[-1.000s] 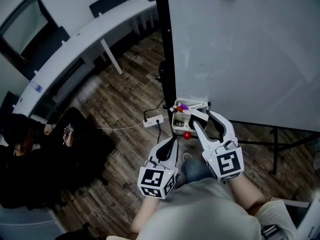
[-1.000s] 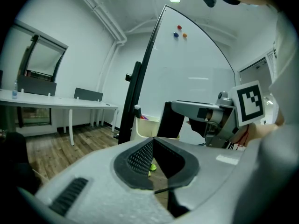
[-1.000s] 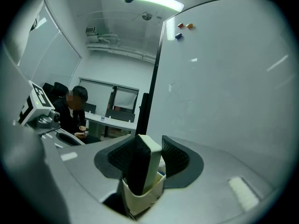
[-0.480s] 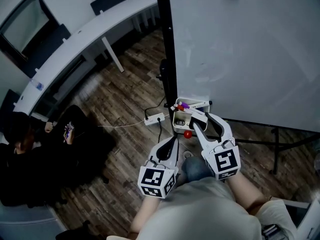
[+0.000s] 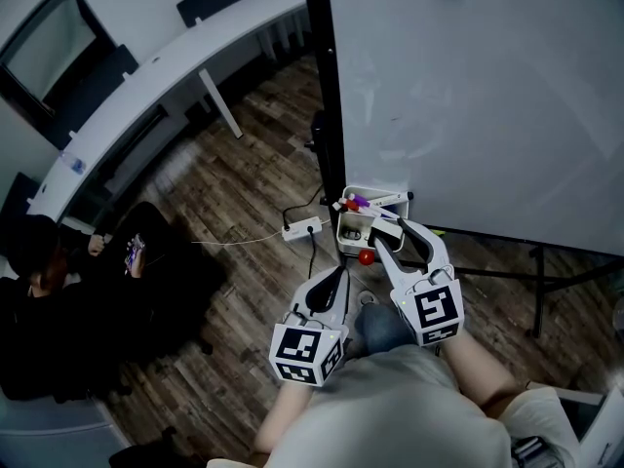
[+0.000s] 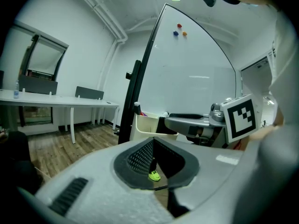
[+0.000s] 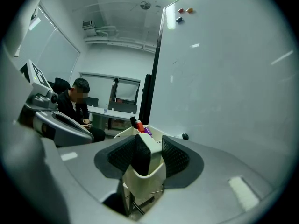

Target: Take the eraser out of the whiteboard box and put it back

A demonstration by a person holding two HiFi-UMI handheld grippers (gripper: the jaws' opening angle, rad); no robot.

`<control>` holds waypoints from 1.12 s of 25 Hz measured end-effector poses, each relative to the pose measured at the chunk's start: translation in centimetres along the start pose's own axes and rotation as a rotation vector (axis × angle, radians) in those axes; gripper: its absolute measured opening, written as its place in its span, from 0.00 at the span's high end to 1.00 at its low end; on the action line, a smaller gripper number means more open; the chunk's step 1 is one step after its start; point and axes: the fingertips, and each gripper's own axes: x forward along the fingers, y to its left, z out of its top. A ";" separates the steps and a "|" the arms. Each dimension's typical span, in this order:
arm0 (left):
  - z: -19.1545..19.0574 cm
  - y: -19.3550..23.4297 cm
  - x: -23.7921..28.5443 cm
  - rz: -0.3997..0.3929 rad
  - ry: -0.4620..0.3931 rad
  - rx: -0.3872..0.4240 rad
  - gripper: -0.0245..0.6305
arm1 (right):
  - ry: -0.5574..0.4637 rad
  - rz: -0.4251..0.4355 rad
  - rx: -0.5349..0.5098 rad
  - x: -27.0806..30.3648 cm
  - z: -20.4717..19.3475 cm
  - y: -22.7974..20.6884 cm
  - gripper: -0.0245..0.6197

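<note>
A cream whiteboard box point(image 5: 348, 234) hangs at the bottom corner of the whiteboard point(image 5: 468, 96), with red and purple markers point(image 5: 361, 203) standing in it. My right gripper point(image 5: 386, 230) is shut on the eraser point(image 7: 145, 154), a white block with a black felt side, held upright at the box's near rim point(image 7: 148, 180). Its lower end sits within the rim. My left gripper point(image 5: 330, 283) hangs lower and to the left of the box, jaws together and empty. In the left gripper view the box point(image 6: 147, 125) and the right gripper point(image 6: 191, 124) show ahead.
A black whiteboard post point(image 5: 327, 86) rises just left of the box. A power strip point(image 5: 300, 230) with its cable lies on the wood floor. A curved white desk point(image 5: 146, 76) and a seated person point(image 5: 39, 281) are at the left. The stand's bar point(image 5: 526, 271) runs right.
My right gripper has sunk a little with the eraser, closer onto the box. The left gripper has stayed where it was.
</note>
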 end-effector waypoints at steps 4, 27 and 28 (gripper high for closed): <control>-0.3 0.0 -0.3 0.004 0.007 0.001 0.96 | -0.002 -0.004 0.005 0.1 -0.1 -0.1 0.67; -0.9 -1.1 -2.4 -0.007 0.008 -0.002 0.96 | 0.019 -0.022 0.024 -1.7 -0.2 0.9 0.50; -0.9 -1.2 -2.5 -0.008 0.008 -0.002 0.96 | 0.018 -0.023 0.024 -1.9 -0.2 1.0 0.51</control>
